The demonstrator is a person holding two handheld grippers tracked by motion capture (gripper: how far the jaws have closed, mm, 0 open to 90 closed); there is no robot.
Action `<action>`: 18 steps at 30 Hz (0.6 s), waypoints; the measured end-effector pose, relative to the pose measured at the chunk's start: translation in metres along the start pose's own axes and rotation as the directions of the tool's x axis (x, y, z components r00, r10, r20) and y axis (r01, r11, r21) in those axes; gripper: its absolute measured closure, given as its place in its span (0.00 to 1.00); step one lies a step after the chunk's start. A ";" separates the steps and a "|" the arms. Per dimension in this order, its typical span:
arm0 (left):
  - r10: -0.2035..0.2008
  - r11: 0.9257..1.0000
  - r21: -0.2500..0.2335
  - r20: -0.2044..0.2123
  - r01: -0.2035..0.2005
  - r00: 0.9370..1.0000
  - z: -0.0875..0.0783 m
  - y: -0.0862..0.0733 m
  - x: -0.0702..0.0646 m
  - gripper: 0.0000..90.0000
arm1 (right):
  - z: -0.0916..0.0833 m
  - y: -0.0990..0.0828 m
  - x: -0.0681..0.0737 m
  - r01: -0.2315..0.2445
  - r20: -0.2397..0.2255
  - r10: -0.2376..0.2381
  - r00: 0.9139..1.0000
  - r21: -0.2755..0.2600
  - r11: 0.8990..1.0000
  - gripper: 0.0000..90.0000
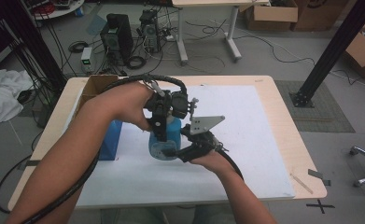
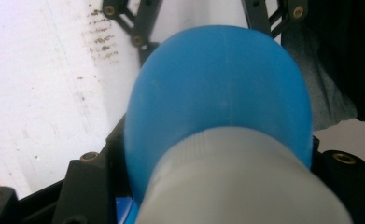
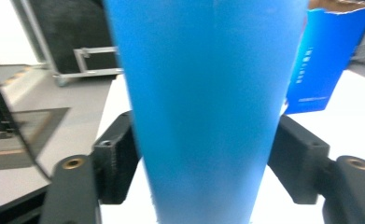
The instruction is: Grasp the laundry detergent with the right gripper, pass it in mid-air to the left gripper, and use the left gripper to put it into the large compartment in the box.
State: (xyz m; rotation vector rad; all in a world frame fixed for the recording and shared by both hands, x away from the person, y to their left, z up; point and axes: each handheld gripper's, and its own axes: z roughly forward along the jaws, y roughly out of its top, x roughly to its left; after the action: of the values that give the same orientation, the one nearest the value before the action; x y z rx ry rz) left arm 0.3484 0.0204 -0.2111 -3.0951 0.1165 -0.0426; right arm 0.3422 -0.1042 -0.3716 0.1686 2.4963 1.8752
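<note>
The blue bottle (image 1: 164,142) is held just above the middle of the white sheet (image 1: 245,140) that covers most of the pale wooden table (image 1: 283,116), between the two grippers. Its body is a smooth, matte, mid-blue plastic, wide at the shoulder and rounded there, as the left gripper view shows (image 2: 217,88). At the top it has a pale grey cap (image 2: 245,182) with fine ribbing round its upper edge. In the right gripper view the blue wall (image 3: 203,107) runs plain and unmarked from top to bottom, narrowing toward the lower edge.

The left gripper (image 1: 160,128) comes down on the bottle from above, near the cap end; its black jaws lie on either side of the neck, close in, though whether they press on it cannot be told. The right gripper (image 1: 180,151) reaches in from the person's side, and its two jaws are closed against the bottle's body, one ribbed pad (image 3: 119,154) on each flank with blue between them. The grey three-cornered plate (image 1: 206,123) stands up behind it.

A blue carton (image 1: 110,140) stands on the sheet to the left of the bottle, near but apart; the right gripper view shows its open top and small white print (image 3: 325,60). A brown cardboard box (image 1: 94,88) sits at the table's far left corner.
</note>
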 end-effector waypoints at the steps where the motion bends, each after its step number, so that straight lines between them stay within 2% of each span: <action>1: -0.006 1.000 -0.002 0.004 0.006 1.000 0.000 -0.001 0.001 0.44 | -0.002 0.000 -0.002 -0.020 -0.008 0.020 1.000 0.012 1.000 0.33; 5: -0.024 1.000 -0.006 0.016 0.024 1.000 -0.002 -0.004 0.004 0.44 | -0.007 0.000 -0.005 -0.049 0.003 0.049 0.999 0.039 0.998 0.26; 8: -0.064 0.998 -0.008 0.032 0.064 0.997 -0.004 -0.008 0.008 0.44 | -0.013 -0.001 -0.007 -0.080 0.033 0.078 0.996 0.082 0.993 0.18; 11: -0.102 0.995 -0.002 0.040 0.103 0.994 -0.006 -0.011 0.011 0.44 | -0.019 0.000 -0.008 -0.093 0.044 0.088 0.995 0.132 0.987 0.16; 13: -0.135 0.991 -0.001 0.040 0.135 0.990 -0.008 -0.014 0.014 0.44 | -0.024 0.001 -0.008 -0.095 0.041 0.089 0.995 0.181 0.979 0.16; 15: -0.175 0.985 0.008 0.045 0.175 0.983 -0.010 -0.018 0.018 0.44 | -0.029 0.004 -0.007 -0.087 0.045 0.079 0.996 0.226 0.970 0.16; 18: -0.227 0.974 0.017 0.055 0.227 0.972 -0.015 -0.025 0.022 0.44 | -0.038 0.011 -0.006 -0.079 0.057 0.065 0.996 0.310 0.947 0.15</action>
State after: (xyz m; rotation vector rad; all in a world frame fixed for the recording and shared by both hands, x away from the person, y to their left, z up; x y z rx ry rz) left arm 0.3721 0.0425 -0.1943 -3.0786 -0.2392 0.0366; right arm 0.3457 -0.1380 -0.3507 0.3064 2.7735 1.4640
